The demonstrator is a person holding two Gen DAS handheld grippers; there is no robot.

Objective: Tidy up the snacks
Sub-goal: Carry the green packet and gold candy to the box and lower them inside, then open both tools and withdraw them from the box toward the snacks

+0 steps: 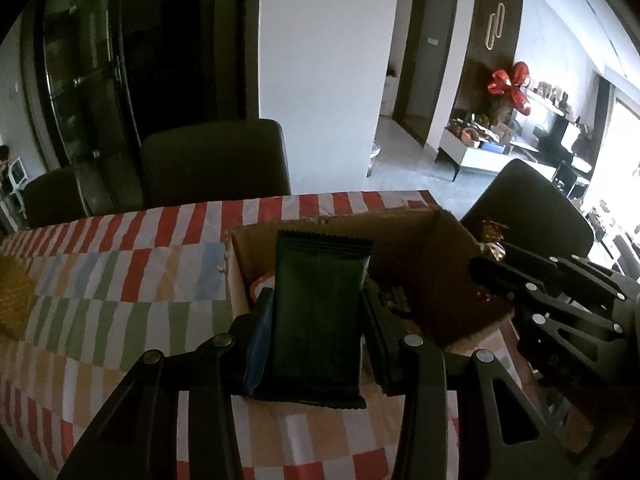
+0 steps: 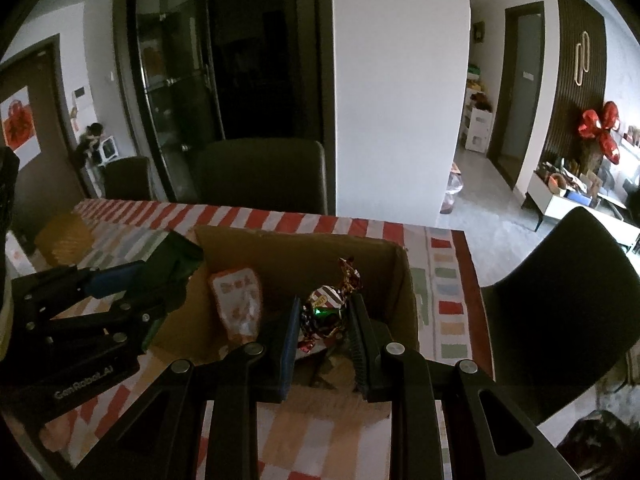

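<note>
The left gripper (image 1: 318, 320) is pinching a dark green snack packet (image 1: 320, 304) between its two fingers, holding it upright with its crimped top edge standing over the near wall of an open cardboard box (image 1: 420, 248); the packet is hiding much of the box's left half in the left wrist view, where only a sliver of an orange-and-white pouch (image 1: 262, 284) is peeking out beside it. The box is sitting on a table covered by a cloth (image 1: 120, 272) of red, white, green and pale orange blocks; the right gripper (image 2: 324, 320) is reaching over the box's near right part and is closing its fingers on a round foil-wrapped candy (image 2: 326, 304), striped red and white with a twisted end sticking up. In the right wrist view the orange-and-white pouch (image 2: 238, 300) is leaning inside the box against the left part of its back wall, and the left gripper (image 2: 132, 288) with its green packet (image 2: 172, 260) is showing at the box's left edge. A yellowish object (image 1: 12, 300), too blurred to name, is lying on the cloth far to the left; dark chairs (image 1: 216, 160) are standing at the table's far side.
</note>
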